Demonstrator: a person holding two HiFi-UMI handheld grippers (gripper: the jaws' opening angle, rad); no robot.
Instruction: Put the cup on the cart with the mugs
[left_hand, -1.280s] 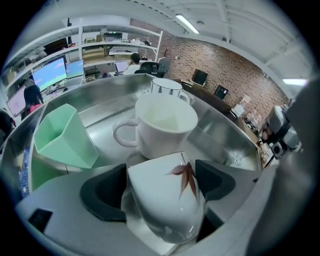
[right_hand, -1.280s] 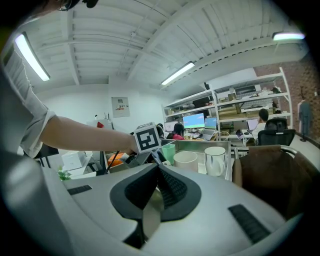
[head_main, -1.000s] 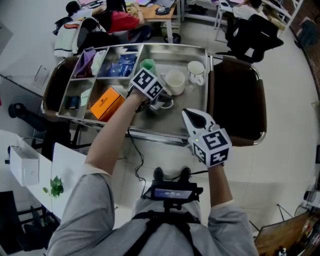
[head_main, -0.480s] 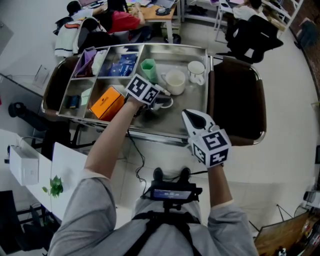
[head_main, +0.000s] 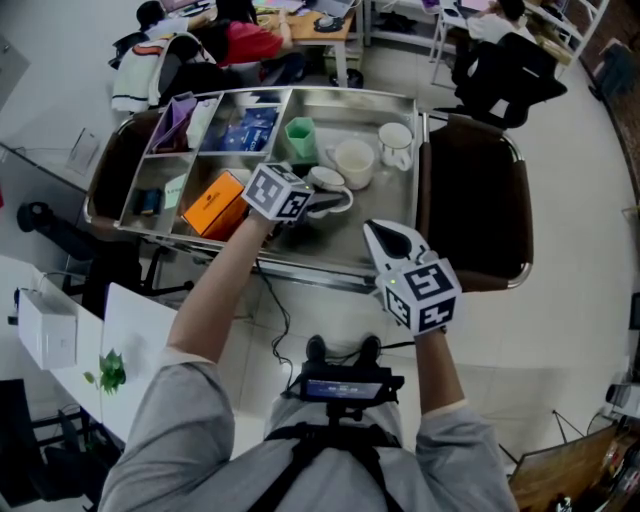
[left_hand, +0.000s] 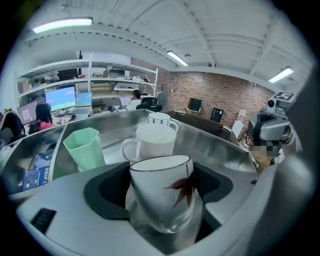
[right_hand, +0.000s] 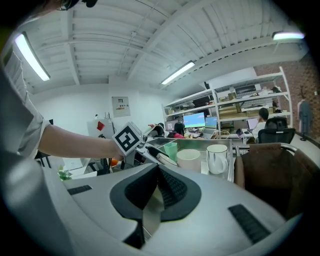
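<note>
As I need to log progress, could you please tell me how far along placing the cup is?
Done: the cup is over the cart, beside the mugs. In hand: the left hand-held gripper grips it, tilted. Left: set it down and release.

My left arm (head_main: 215, 290) is stretched forward across the near edge of the cart (head_main: 390, 215), and my left gripper (head_main: 316, 196) is over the cart's tray. Its jaws press on both sides of the cup (left_hand: 162, 192), which leans a little. My right gripper (head_main: 388, 240) hangs at the near edge of the cart and points toward it. Its jaws are together, with nothing between them. My right arm (head_main: 442, 375) is bent close to my body.
</note>
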